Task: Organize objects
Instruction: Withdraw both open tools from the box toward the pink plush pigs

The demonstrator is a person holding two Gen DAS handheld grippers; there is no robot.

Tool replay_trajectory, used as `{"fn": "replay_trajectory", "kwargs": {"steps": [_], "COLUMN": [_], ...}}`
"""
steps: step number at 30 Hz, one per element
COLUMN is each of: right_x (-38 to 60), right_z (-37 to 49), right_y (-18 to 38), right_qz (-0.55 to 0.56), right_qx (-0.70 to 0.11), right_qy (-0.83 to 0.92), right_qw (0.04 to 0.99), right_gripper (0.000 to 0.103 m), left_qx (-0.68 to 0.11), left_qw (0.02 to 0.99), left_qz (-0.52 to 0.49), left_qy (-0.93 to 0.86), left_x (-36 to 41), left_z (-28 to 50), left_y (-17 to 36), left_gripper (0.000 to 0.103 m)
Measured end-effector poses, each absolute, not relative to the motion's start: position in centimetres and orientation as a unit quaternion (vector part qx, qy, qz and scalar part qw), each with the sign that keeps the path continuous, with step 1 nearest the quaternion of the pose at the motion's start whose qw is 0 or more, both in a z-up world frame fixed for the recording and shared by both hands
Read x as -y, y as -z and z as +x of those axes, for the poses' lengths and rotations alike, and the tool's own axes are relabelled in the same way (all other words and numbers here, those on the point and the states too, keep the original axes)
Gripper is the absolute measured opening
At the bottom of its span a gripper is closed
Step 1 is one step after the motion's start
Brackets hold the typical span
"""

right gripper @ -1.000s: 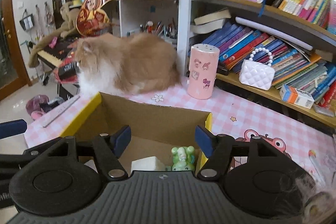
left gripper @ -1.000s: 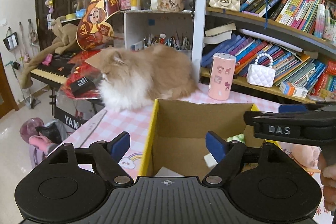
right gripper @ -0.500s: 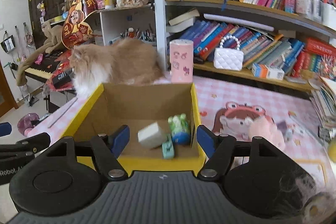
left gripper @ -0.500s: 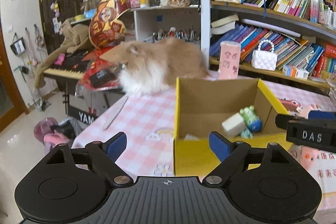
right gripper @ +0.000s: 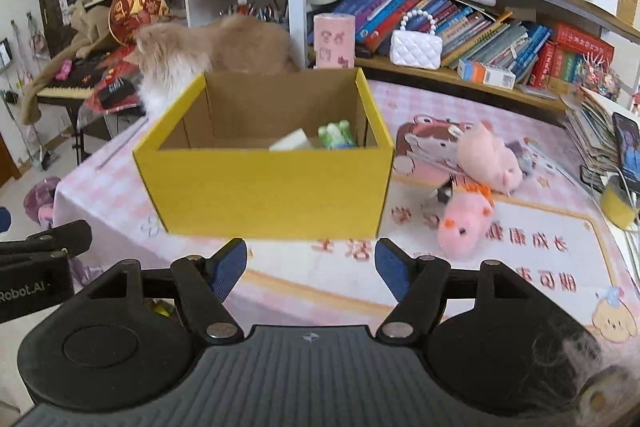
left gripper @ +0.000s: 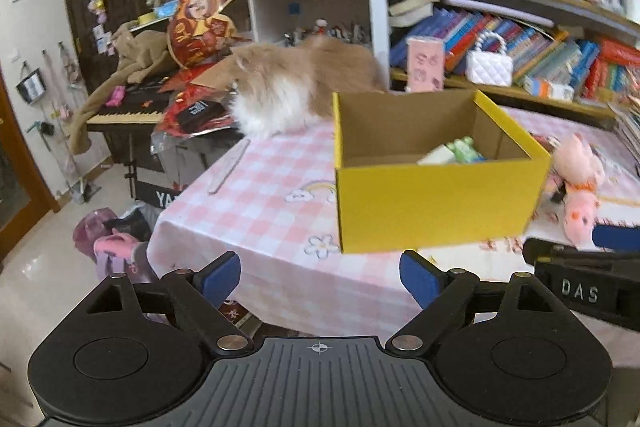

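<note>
A yellow cardboard box stands open on the pink checked table. Inside it lie a white block and a green toy. Two pink plush pigs lie on the table right of the box; one shows in the left wrist view. My left gripper is open and empty, in front of the box near the table's front edge. My right gripper is open and empty, just in front of the box.
A fluffy orange-and-white cat sits on the table behind the box. A pink cylinder and a white handbag stand by the bookshelf. A keyboard piano is to the left. A phone stands at far right.
Both grippers have pulled back and away from the box; earlier they were over its opening, now they are in front of it. Both stay open.
</note>
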State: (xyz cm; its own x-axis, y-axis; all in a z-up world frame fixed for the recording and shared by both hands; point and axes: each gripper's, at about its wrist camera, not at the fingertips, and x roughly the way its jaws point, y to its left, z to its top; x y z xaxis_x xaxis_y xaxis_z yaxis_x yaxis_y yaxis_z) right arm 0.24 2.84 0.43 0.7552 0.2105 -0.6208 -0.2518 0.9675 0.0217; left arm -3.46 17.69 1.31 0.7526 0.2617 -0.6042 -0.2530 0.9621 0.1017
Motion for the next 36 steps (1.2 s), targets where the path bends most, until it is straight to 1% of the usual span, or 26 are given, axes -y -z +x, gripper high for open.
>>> {"fn": "replay_trajectory", "kwargs": {"steps": [3, 9, 17, 28, 36], "right_x": [-2.3, -1.3, 1.5, 8.6, 13.6], "right_z": [-0.9, -2.6, -5.1, -6.9, -6.0], "right_y": [-0.1, 0.9, 1.6, 1.6, 2.1], "right_qz": [-0.025, -0.016, -0.006, 0.037, 0.049], "right_qx": [-0.331, -0.356, -0.376, -0.381, -0.389], "right_qy": [-0.119, -0.106, -0.063, 0.057, 0.109], "right_qw": [0.936, 0.928, 0.924, 0.922, 0.913], "right_gripper": [0.072, 0.072, 0.073, 0.076, 0.078], "left_qx": [-0.326, -0.34, -0.358, -0.355, -0.361], "left_qw": [0.937, 0.935, 0.933, 0.932, 0.924], "left_qz": [0.016, 0.021, 0.016, 0.049, 0.07], "left_qy": [-0.127, -0.101, -0.045, 0.06, 0.105], "left_x": [-17.3, -16.3, -14.2, -7.8, -2.4], "left_z": [-4.3, -5.4, -6.0, -3.9, -1.8], "left_y": [-1.2, -0.5, 0.7, 0.9, 1.3], "left_gripper": [0.09, 0.093, 0.093, 0.093, 0.093]}}
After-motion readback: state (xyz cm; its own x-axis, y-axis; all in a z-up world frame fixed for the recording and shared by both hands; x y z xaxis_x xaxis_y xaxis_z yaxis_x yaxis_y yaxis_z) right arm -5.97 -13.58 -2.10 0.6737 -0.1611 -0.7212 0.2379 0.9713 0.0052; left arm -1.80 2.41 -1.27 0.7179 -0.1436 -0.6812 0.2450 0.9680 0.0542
